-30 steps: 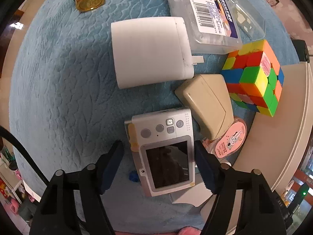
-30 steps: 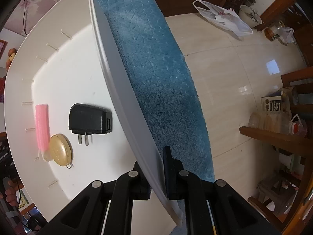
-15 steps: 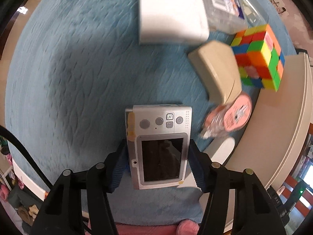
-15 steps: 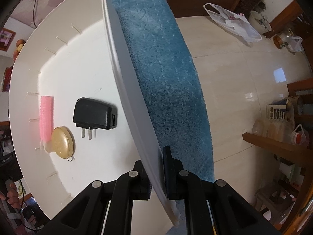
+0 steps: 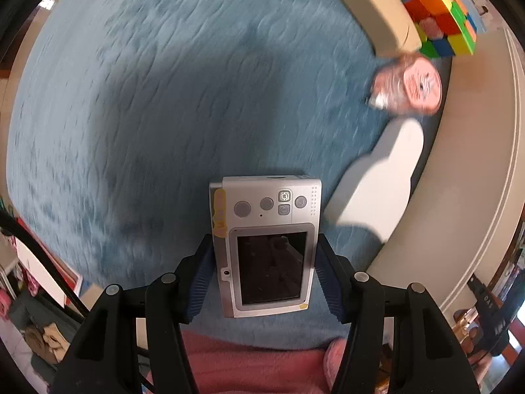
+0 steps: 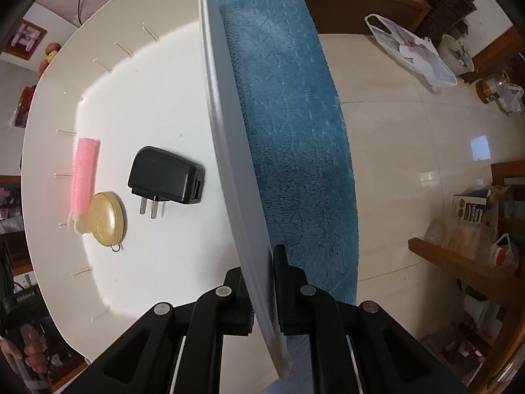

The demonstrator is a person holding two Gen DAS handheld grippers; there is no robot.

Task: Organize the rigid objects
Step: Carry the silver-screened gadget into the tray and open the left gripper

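Observation:
My left gripper [image 5: 264, 256] is shut on a silver digital camera [image 5: 265, 216], its blue pads pressing both long sides, screen facing up, over the blue plush cloth [image 5: 147, 98]. The white bin's rim [image 5: 475, 164] curves along the right of that view. My right gripper [image 6: 262, 282] points down and is shut on the bin's thin white wall [image 6: 226, 151]. Inside the bin lie a black plug charger [image 6: 167, 177], a pink hair roller [image 6: 84, 174] and a gold round case [image 6: 106, 218].
On the cloth at the upper right sit a beige case [image 5: 380, 16], a colour cube [image 5: 439, 19] and a pink tape roll [image 5: 413, 85]. A flat white piece [image 5: 377, 190] lies beside the bin. A pink sleeve [image 5: 256, 364] shows at the bottom. Tiled floor [image 6: 410, 131] lies beyond the cloth's edge.
The left jaws closed onto the camera, then carried it across the cloth; the other objects slid up and right in view. The right gripper kept its hold on the bin wall.

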